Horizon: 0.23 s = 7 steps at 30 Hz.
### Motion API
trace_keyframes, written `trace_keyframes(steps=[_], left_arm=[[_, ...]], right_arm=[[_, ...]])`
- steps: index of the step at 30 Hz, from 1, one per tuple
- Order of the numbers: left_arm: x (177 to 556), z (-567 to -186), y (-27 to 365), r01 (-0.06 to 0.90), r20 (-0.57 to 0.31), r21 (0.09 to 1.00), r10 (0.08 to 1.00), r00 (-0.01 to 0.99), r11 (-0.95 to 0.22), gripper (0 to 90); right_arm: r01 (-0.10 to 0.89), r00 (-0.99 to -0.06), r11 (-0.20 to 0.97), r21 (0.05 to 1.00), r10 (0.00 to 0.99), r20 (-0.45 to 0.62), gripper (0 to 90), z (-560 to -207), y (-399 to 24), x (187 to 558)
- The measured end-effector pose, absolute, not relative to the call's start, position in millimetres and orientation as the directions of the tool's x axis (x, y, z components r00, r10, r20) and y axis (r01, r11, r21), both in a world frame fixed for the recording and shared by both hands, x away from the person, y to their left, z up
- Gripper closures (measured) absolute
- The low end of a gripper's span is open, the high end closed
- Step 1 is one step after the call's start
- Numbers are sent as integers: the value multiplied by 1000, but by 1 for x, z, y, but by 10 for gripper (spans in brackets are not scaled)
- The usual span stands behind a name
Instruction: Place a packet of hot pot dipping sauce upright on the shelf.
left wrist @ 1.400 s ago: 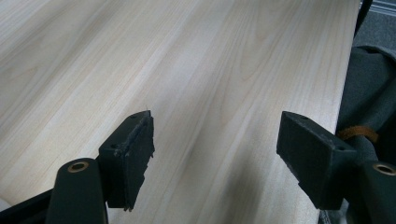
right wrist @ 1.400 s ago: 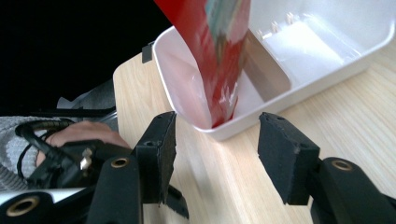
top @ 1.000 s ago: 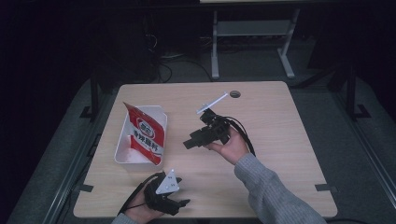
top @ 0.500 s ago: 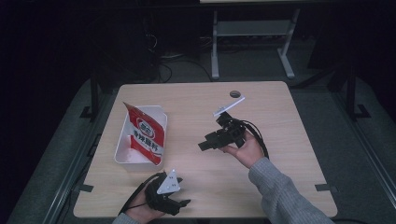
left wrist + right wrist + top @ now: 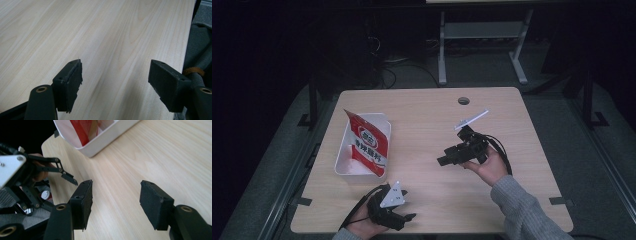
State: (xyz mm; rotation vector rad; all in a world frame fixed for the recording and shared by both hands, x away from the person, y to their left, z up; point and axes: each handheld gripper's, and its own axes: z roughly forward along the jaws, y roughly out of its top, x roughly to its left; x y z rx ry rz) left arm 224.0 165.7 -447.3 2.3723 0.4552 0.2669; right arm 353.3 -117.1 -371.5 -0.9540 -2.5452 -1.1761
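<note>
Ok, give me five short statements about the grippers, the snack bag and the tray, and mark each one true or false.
1. The red snack bag sits in the white tray. True.
2. The right gripper is shut on the bag. False: its jaws stand apart over bare table, holding nothing.
3. The left gripper is open. True: the left gripper view shows wood between its jaws.
4. The tray lies at the table's right side, in the high view. False: it lies at the left side.
5. The right gripper view shows the tray's corner with red packaging inside. True.
</note>
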Motion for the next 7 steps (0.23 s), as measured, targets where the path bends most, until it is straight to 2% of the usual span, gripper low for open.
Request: trace_keyframes(steps=[7], left_arm=[[224,-447,166,248,67,673,392,918,-696,265]], right_arm=[[632,-769,491,599,493,407,414,-387,-134,341]])
